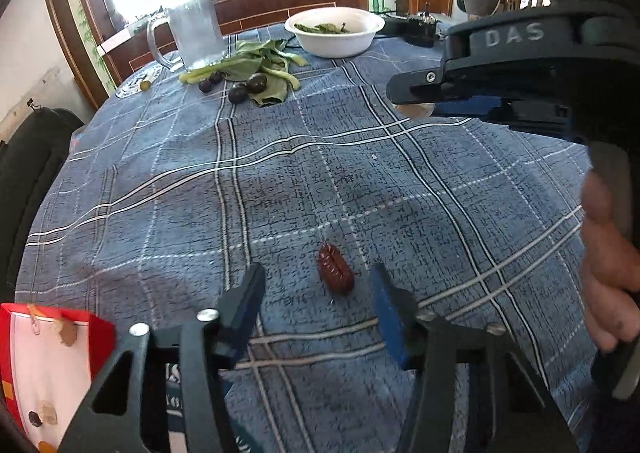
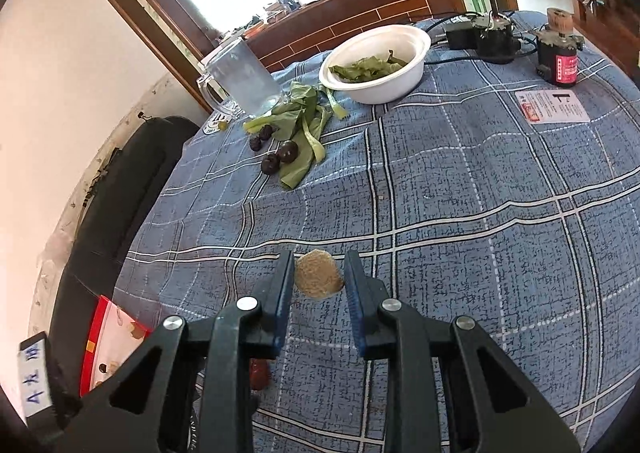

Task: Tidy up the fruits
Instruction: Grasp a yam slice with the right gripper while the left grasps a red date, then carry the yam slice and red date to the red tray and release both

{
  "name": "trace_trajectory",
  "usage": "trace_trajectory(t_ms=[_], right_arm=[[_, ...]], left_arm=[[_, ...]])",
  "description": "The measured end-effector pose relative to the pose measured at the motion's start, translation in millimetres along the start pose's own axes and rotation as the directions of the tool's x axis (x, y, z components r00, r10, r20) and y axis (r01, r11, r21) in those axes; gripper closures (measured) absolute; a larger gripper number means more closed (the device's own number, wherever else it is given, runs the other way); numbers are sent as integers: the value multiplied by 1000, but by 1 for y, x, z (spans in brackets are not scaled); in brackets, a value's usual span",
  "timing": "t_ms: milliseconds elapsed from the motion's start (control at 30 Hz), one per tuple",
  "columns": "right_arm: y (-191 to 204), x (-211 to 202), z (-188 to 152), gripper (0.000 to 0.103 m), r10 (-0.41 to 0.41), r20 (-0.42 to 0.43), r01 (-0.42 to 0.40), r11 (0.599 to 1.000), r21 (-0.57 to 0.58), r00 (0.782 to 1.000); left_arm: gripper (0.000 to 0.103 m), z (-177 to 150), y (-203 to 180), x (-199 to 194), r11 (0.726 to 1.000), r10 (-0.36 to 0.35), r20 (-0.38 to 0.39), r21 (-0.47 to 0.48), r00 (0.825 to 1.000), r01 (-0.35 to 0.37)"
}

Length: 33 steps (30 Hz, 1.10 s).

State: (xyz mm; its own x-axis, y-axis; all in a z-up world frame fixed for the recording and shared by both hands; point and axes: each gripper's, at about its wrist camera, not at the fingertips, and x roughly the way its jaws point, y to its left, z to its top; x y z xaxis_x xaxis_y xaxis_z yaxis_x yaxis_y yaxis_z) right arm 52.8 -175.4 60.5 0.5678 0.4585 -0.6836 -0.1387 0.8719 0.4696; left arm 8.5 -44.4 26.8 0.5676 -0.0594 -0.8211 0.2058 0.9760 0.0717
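Observation:
A wrinkled red date (image 1: 335, 269) lies on the blue checked tablecloth just ahead of my left gripper (image 1: 318, 289), which is open with the date between its fingertips. My right gripper (image 2: 319, 277) is shut on a round tan dried fruit slice (image 2: 318, 273) and holds it above the cloth; the right gripper also shows in the left wrist view (image 1: 416, 101). Part of the red date (image 2: 259, 373) shows below the right gripper's left finger. Several dark plums (image 2: 280, 157) lie among green leaves (image 2: 304, 125) at the far side.
A white bowl (image 2: 408, 73) with leaves and a glass mug (image 2: 244, 79) stand at the back. A red and white box (image 1: 48, 357) sits at the near left edge. Black devices (image 2: 496, 37), a small motor (image 2: 558, 53) and a paper card (image 2: 552, 107) lie far right.

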Motion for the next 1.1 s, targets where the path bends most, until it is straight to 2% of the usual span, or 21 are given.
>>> trace_trajectory(t_ms=[67,133,200,300,433,567,733,867,967,1100], right_arm=[[0,2,0,76,4,-5,-4,1000,4,1000],[0,2,-1,76,12,-11,-12,1000,6,1000],[1,3,-1,76,15,-14,-15,1000,4,1000],[1,4,-2,76,19,-18,-19,1000,4,1000],[4,5,-3,76,23,-22,-23,1000,-4,999],[10,4,-4,76,33,-21,-34,999,-19,999],[24,0,-8,76,61,-11,-61,997,-56,998],[42,-4,-15,76,109,-9,-109,990,-95,994],[64,-9,-25,76,161,-2,-159,976,-148,987],[97,-16,-43,75,242,-28,-242,947,-213,970]], left_arm=[[66,1,0,4,1000,-13,-10,-9,1000,13],[68,2,-2,9,1000,-20,-22,-11,1000,19],[78,2,-4,14,999,-36,-37,-11,999,36],[87,1,-8,13,999,-52,-26,-1,998,52],[88,2,-7,13,998,-70,-21,-13,997,69],[88,1,-3,7,998,-51,1,-28,999,51],[88,-5,7,-29,999,-24,80,-45,997,27],[88,-17,25,-71,997,-3,158,-81,987,17],[88,-36,47,-108,994,52,215,-108,975,-29],[88,-75,96,-154,973,175,267,-192,948,-125]])
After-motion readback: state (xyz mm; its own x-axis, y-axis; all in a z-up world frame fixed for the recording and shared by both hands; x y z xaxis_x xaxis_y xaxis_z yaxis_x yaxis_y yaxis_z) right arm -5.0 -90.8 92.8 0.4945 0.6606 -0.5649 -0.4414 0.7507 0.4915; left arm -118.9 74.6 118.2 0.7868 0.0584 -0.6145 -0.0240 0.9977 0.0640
